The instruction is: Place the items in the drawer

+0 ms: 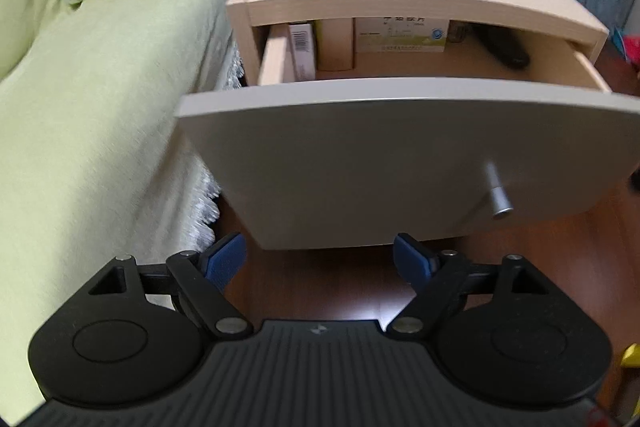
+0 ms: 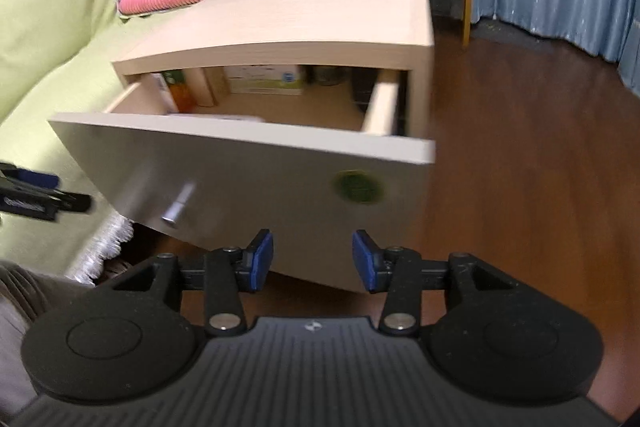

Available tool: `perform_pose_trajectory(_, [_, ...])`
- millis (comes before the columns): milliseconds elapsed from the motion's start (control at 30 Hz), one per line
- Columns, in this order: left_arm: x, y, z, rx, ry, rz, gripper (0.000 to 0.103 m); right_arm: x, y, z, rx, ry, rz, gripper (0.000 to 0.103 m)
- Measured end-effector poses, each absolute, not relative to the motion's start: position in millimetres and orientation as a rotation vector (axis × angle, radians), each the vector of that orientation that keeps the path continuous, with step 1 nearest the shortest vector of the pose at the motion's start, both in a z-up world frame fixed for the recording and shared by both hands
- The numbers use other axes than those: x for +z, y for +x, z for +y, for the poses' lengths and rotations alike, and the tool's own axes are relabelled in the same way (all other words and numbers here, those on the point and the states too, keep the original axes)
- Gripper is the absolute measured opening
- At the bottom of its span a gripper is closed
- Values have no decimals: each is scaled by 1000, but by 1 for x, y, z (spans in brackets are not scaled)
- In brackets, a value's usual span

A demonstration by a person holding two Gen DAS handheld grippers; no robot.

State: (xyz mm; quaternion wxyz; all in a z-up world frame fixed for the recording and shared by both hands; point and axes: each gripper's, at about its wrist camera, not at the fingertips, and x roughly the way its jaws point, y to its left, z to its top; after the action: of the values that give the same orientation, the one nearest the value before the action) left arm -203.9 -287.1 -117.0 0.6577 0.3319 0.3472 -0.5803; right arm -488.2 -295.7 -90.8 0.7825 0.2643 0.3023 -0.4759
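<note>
The drawer (image 1: pixel 400 155) is pulled out, with boxes (image 1: pixel 400 35) at its back. Both grippers, left (image 1: pixel 320 261) and right (image 2: pixel 313 259), are spread wide and empty. Next, I think, one must fetch an item.

The drawer (image 1: pixel 400 155) front hides its floor near the front — print on the white box (image 1: pixel 400 35) blurs unreadable.

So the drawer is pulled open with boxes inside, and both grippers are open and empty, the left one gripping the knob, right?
Not quite: the left gripper grips nothing. In the left wrist view the knob sits apart from it, up and to the right. The drawer is open with boxes inside, and the right gripper is open too.
</note>
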Motion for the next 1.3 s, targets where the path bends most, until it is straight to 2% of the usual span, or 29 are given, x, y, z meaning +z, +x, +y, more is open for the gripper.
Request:
perform_pose_trajectory(33, [-117,-207,-288,-1314,734,801,83,-92,-480,-295,-1012,566,655,41])
perform_pose_trajectory(100, [-119,-212,-290,-1311,705,818,84,-95,-466,-297,-1016,555,658,56])
perform_pose_trajectory(233, [-126,-220,-296,-1297,681,816,84,-103,-454,-305,-1046,676,622,57])
perform_pose_trajectory(267, [-128,-222,-296,-1298,676,810,84,-105,-451,-306,-1058,705,619,61])
perform_pose_trajectory(367, [-132,-225,-295,-1299,660,805,85,-105,-441,-301,-1086,727,612,91])
perform_pose_trajectory(400, [-134,-225,-295,-1297,658,805,86,-104,-440,-298,-1087,724,594,99])
perform_pose_trajectory(433, [-136,-226,-295,-1296,657,808,86,-103,-438,-295,-1087,721,576,102])
perform_pose_trajectory(567, [-139,-223,-294,-1294,634,821,87,-106,-445,-287,-1043,777,476,102])
perform_pose_trajectory(700, [-140,-221,-290,-1280,603,822,92,-114,-455,-286,-1032,859,452,102])
perform_pose_trajectory(833, [-140,-226,-292,-1283,626,788,92,-111,-444,-289,-1044,793,502,101])
perform_pose_trajectory(967, [-141,-232,-298,-1295,648,771,92,-111,-424,-294,-1091,691,606,92])
perform_pose_trajectory(1300, [-148,-235,-307,-1344,669,744,92,-118,-408,-311,-1187,668,645,88])
